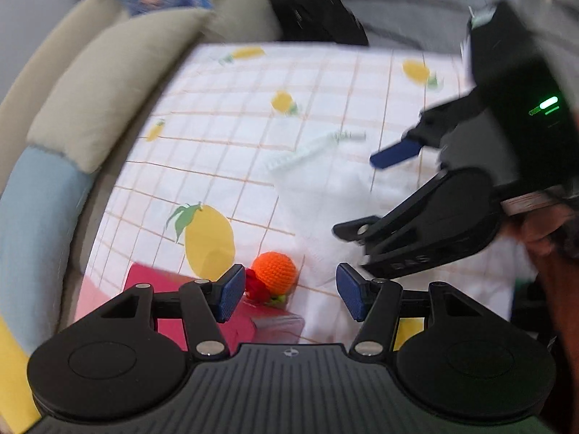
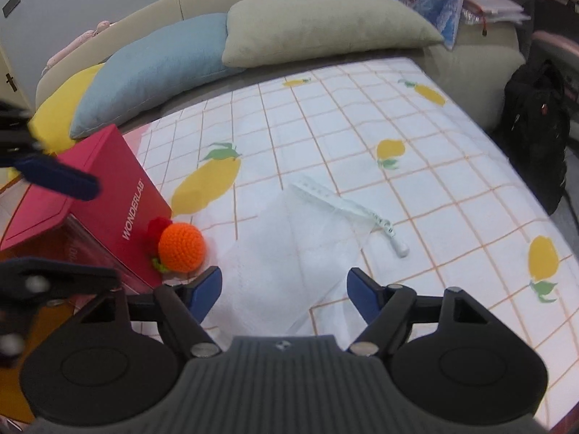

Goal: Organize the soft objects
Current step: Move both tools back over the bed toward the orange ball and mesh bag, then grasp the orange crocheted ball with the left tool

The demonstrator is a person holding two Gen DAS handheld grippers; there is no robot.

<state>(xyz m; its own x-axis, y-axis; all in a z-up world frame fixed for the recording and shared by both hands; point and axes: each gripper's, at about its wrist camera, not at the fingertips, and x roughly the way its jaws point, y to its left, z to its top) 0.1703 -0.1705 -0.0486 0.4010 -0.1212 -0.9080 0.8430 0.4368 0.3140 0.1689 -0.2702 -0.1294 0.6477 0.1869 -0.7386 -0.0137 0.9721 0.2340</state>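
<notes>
Lying on a checked sheet (image 2: 362, 137) printed with yellow fruit: a white mesh bag (image 2: 296, 253), flat and slightly rumpled, zipper strip (image 2: 336, 202) along its far edge, pull tab off to the right. Sitting just left of the bag, an orange crocheted ball (image 2: 181, 247) with a red knitted bit and a scrap of green at its base, touching the side of a red box (image 2: 108, 195) lettered WONDERLAB. Stacked along the sofa back behind the sheet: a yellow cushion (image 2: 61, 115), a blue cushion (image 2: 155, 76), a beige cushion (image 2: 318, 25). Leaning at the far right, beside the sofa arm, a black backpack (image 2: 535, 126).

Hovering over the near edge of the bag, the right gripper (image 2: 284, 294), jaws spread wide, blue pads clear of the mesh, nothing pinched between them. Seen from the left wrist view as a black body with a green light, one blue finger pointing toward the bag (image 1: 325, 195), a hand (image 1: 539, 231) wrapped around its handle.

Hanging above the ball (image 1: 274, 271) and the box corner (image 1: 152, 278), the left gripper (image 1: 286, 294), jaws parted, left pad just beside the red knitted bit, no grip on anything. Blurred heavily in that view, so contact between pad and knit hard to tell. Showing in the right wrist view only as a blue fingertip and black linkage over the box.
</notes>
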